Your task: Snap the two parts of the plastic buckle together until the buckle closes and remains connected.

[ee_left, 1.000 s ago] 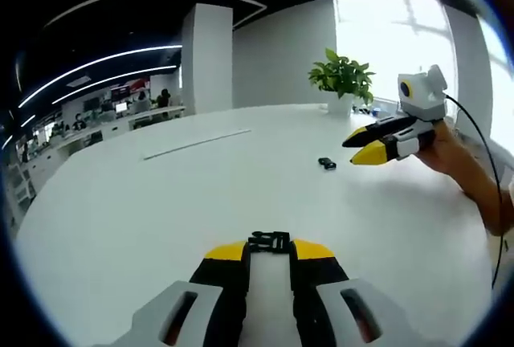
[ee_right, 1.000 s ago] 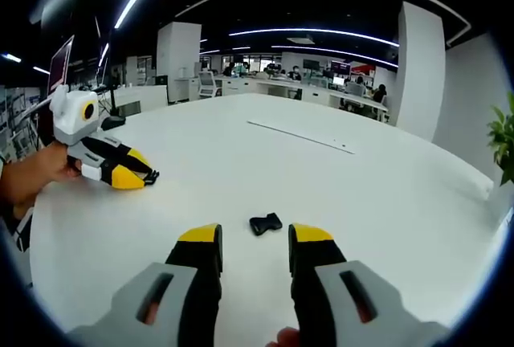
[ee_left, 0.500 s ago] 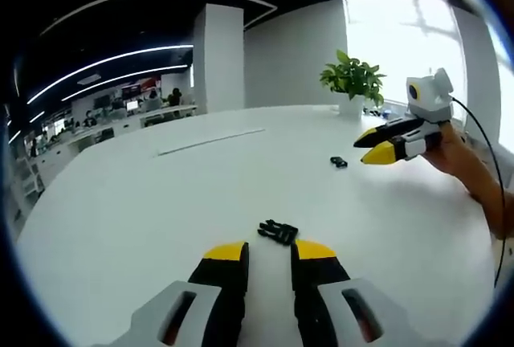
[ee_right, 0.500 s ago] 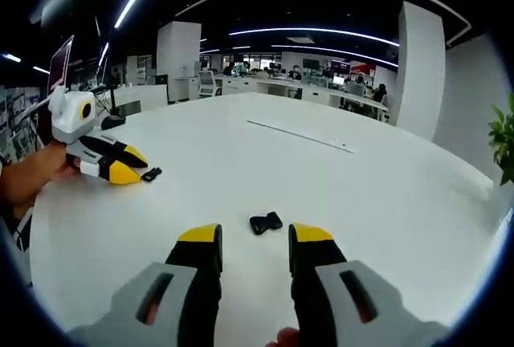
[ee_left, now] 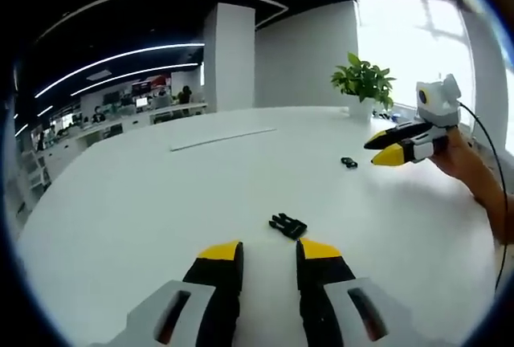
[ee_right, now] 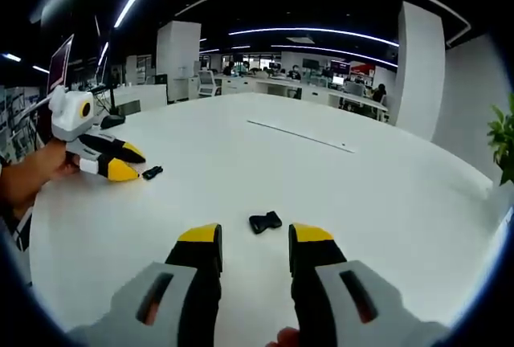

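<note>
Left hand-held gripper [ee_left: 269, 252] back from pronged buckle half [ee_left: 287, 225].

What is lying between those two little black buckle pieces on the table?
Nothing: in the left gripper view, bare white table separates the near buckle piece from the far one.

Open table [ee_left: 144, 202] around both buckle parts [ee_left: 287, 225]

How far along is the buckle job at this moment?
Nothing looks done: the two buckle parts lie apart on the white table. The pronged buckle part sits just ahead of the open left hand-held gripper; the other buckle part sits ahead of the open right hand-held gripper. Neither is held. Left to do: grasp both parts, bring them together and snap them shut.
</note>
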### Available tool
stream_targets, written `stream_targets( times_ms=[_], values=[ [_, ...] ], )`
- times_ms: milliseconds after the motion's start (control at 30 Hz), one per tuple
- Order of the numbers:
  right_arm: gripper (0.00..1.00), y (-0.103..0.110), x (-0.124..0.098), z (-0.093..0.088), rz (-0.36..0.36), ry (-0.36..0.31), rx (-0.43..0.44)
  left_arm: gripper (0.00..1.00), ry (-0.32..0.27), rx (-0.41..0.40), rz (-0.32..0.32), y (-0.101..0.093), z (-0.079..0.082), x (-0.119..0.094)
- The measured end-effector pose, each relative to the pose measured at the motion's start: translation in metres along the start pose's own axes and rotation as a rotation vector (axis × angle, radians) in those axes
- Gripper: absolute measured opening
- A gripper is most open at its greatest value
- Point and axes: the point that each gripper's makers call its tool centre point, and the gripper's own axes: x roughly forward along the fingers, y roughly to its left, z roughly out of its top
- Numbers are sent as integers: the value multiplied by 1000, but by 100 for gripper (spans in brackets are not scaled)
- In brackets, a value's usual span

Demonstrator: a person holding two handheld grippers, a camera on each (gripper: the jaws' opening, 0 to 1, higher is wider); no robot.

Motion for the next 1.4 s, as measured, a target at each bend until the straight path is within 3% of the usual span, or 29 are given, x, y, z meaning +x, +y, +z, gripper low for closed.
stream_targets(
  times_ms=[267, 567, 1400],
  values=[
    [33, -1, 0, -1, -1, 4, 0, 27, -4, -5, -18, -13, 5, 10],
    [33, -1, 1, -1, 1, 7, -2, 29, 6, -29, -1, -11, 10, 19],
    [33, -1, 1, -3, 0, 12, -2, 22, 15, -39, 87, 29, 8, 17]
  ],
)
